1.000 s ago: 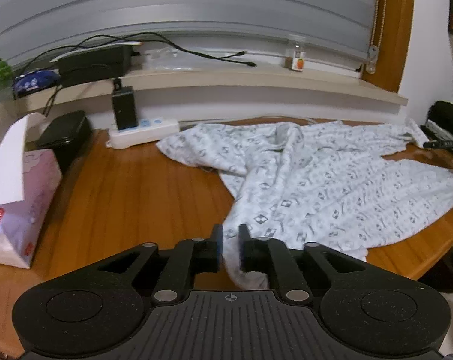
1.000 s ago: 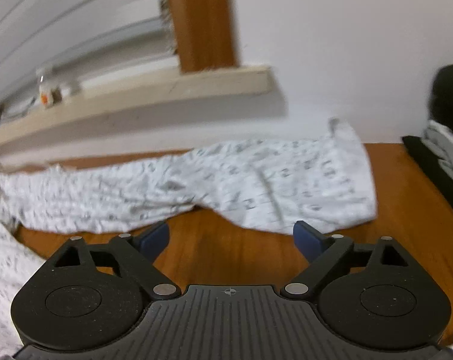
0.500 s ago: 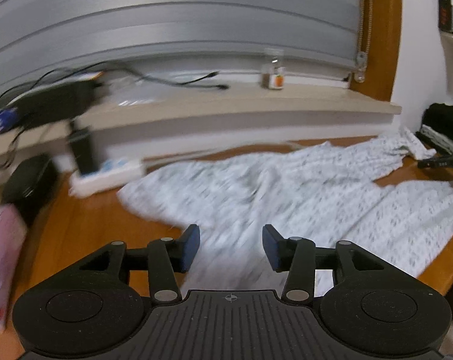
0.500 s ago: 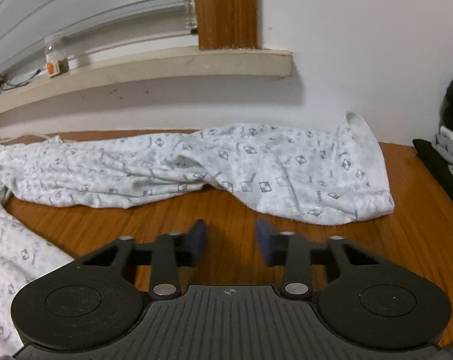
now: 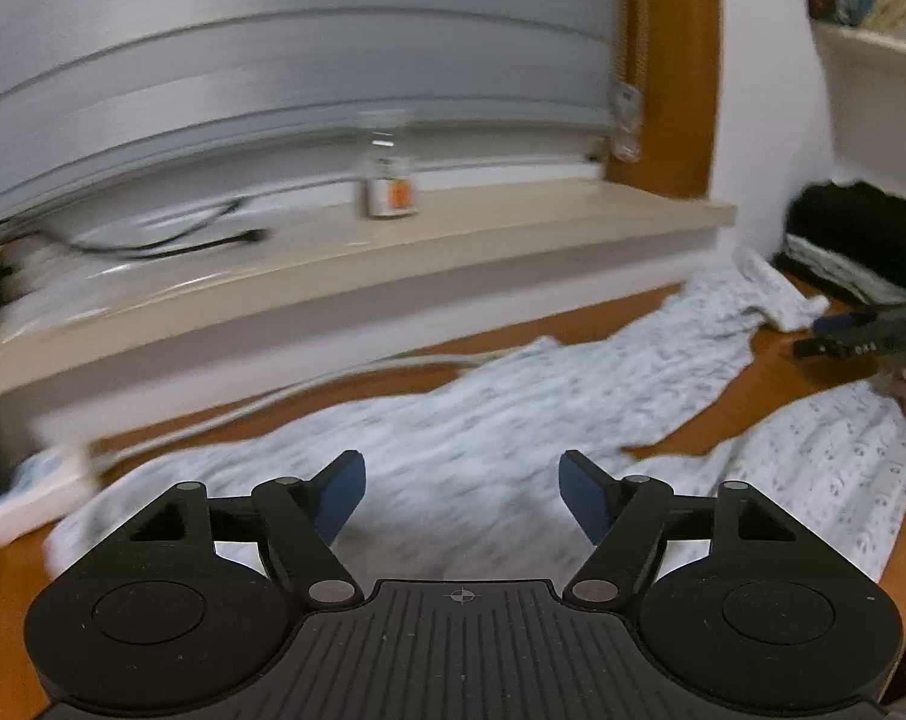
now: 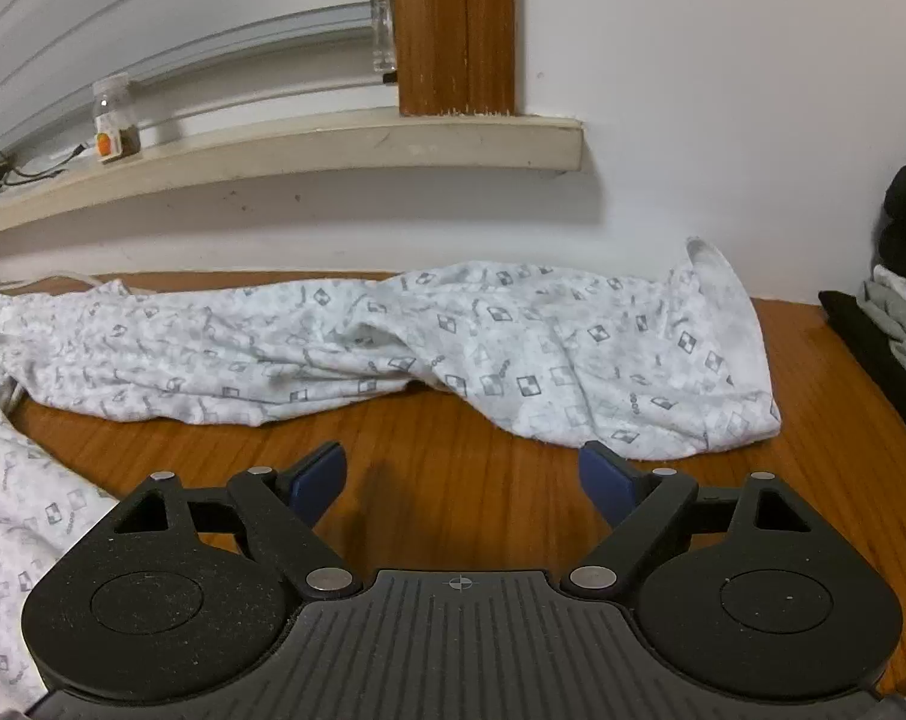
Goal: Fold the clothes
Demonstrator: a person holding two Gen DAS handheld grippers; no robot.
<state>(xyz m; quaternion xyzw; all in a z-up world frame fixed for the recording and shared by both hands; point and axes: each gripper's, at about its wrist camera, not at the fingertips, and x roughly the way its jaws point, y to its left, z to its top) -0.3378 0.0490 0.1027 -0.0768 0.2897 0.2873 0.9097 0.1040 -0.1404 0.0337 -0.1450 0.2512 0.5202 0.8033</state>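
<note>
Blurring garment (image 5: 465, 438) under left gripper (image 5: 462, 495), apparently spread empty

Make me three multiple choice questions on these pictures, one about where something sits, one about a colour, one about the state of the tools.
1. Where does the small clear bottle with the orange label stand?
A. on the pale window ledge
B. on the wooden table
C. on the garment

2. What colour are the pads on the right tool's fingers?
A. red
B. blue
C. white

3. How do the left tool and the right tool stand?
A. both shut on cloth
B. one open, one shut
C. both open, holding nothing

Answers:
1. A, it stands on the pale window ledge above the table.
2. B, blue pads show on both fingers.
3. C, each has a wide gap between its fingers; the white patterned garment lies ungripped on the wooden table.
</note>
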